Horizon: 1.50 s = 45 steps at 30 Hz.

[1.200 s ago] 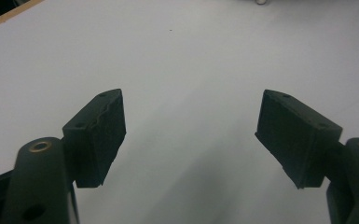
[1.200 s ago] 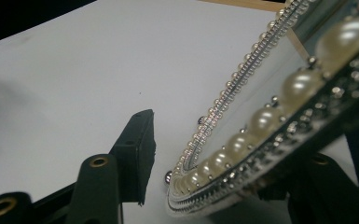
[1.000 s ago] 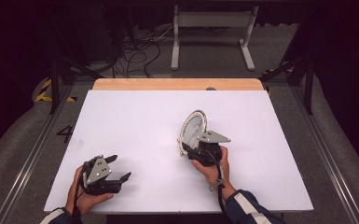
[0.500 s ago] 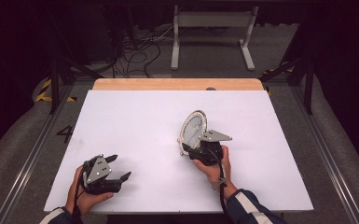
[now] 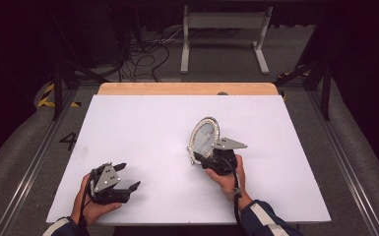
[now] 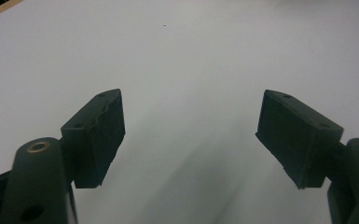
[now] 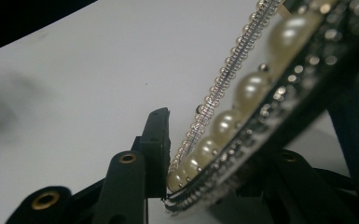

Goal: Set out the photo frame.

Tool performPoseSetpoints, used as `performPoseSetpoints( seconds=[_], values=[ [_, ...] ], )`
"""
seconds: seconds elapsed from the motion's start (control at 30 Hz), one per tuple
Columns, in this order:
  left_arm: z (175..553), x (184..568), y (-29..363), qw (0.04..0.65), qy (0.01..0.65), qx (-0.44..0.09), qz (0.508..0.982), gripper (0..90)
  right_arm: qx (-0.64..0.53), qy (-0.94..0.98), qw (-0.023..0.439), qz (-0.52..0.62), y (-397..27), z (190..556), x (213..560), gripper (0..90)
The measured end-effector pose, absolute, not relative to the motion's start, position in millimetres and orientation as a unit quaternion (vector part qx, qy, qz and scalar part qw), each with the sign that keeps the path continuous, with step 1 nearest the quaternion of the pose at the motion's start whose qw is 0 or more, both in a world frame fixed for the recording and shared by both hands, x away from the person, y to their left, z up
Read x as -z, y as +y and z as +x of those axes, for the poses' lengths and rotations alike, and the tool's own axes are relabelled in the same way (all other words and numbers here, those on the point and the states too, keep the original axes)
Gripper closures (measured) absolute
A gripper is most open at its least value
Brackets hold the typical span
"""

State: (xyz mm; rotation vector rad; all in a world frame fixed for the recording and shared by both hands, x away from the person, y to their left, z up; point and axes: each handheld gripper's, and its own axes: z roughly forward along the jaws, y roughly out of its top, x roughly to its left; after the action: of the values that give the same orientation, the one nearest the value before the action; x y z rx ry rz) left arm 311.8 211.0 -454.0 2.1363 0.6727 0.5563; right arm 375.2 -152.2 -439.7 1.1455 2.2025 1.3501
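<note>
The right claw (image 5: 207,158) pinches the lower rim of an oval mirror (image 5: 205,139), its jaws having just been closing on that rim, and holds it tilted on edge near the middle of the table (image 5: 142,128), a little toward the right edge. In the right gripper view the frame (image 7: 242,121) runs up between the jaws: a row of rounded, glossy cream pearls, a fine line of small silvery beads beside it, and a dark backing set with tiny sparkling stones. One flat black pad (image 7: 157,149) sits against the pearl edge. The left claw (image 5: 125,178) rests near the front left corner of the table, its jaws spread wide with nothing between them; its pads (image 6: 103,133) are blocky, matte black, with a rough, grainy face. The table has a smooth, matte white top, with a strip of pale wood (image 5: 187,88) along its far edge. Beyond lie a grey floor, tangled black cables (image 5: 142,54) and a white metal stand (image 5: 224,37) in a dark room.
</note>
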Motion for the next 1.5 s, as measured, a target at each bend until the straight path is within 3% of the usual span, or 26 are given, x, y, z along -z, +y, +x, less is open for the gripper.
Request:
performPoseSetpoints(
  seconds=[0.83,0.93,1.27,1.5],
  values=[
    [326,453,194,0.415,0.244,-0.202,0.853,23.1,-0.465,0.791,0.118,0.379,-167,364,437,70.9],
    [328,453,191,0.416,0.241,-0.201,0.853,23.0,-0.468,0.792,0.114,0.376,-168,362,437,68.0],
    [331,453,186,0.414,0.233,-0.200,0.857,22.9,-0.464,0.789,0.140,0.378,-161,357,441,60.3],
    [332,453,186,0.413,0.233,-0.198,0.858,22.8,-0.484,0.758,0.163,0.405,-154,356,448,68.8]
  ],
)
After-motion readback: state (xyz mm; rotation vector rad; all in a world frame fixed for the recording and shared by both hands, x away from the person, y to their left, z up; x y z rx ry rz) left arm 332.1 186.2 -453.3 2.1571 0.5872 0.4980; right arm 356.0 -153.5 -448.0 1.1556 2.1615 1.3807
